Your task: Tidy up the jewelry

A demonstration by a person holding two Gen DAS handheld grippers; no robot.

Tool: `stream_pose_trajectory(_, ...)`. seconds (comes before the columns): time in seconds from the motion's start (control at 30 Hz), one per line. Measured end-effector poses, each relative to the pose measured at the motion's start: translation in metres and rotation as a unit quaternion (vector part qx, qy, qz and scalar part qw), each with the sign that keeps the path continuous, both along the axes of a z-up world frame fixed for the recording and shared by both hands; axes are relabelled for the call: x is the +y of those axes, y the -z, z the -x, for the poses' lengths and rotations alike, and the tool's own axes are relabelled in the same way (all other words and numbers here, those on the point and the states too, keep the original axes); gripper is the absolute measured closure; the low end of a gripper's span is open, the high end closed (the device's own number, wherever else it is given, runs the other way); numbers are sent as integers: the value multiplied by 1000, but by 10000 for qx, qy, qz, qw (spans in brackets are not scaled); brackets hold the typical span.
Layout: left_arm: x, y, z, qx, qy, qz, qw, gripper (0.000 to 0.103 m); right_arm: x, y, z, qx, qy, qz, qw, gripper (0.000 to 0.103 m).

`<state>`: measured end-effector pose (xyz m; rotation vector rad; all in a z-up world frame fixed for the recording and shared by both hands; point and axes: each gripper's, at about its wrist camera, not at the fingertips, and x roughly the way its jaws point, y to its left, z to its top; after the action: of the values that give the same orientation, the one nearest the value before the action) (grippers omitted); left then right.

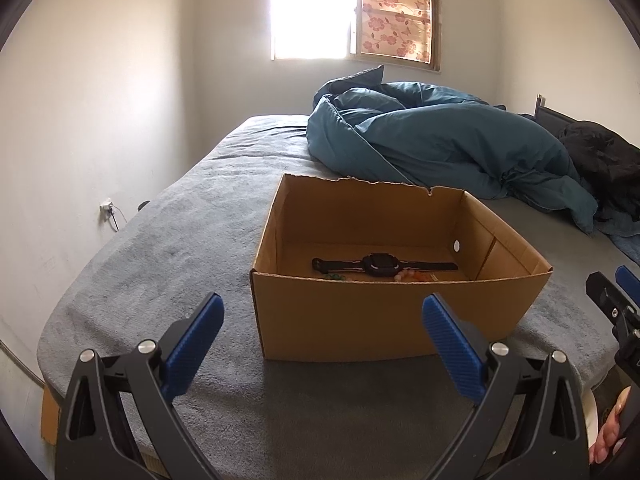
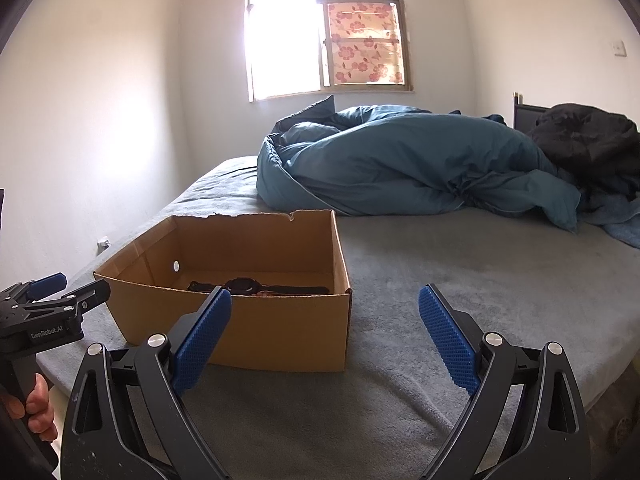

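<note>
Grey bed (image 1: 160, 248), window (image 2: 320, 40) behind. Teal duvet (image 2: 400, 160) beyond cardboard box (image 1: 360, 320) holding watch (image 1: 380, 265). Left gripper (image 1: 322, 316), right gripper (image 2: 325, 312): jaws spread, empty.

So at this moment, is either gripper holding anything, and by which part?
Nothing is held. The left gripper and right gripper are both open and empty; the black wristwatch lies inside the open brown cardboard box.

Brown box (image 1: 360, 316), black watch (image 1: 380, 265), grey bedcover (image 1: 160, 248), teal duvet (image 1: 440, 140), blue fingers (image 1: 192, 344).
</note>
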<state>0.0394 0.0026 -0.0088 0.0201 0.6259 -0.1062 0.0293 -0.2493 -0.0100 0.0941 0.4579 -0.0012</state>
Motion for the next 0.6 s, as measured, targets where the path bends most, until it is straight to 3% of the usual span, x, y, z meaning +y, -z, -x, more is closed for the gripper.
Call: stream_pose_trajectory(0.6,7,3,-5,70,11,66,10000,6,-1,4,-1,52,4,12,10000,12)
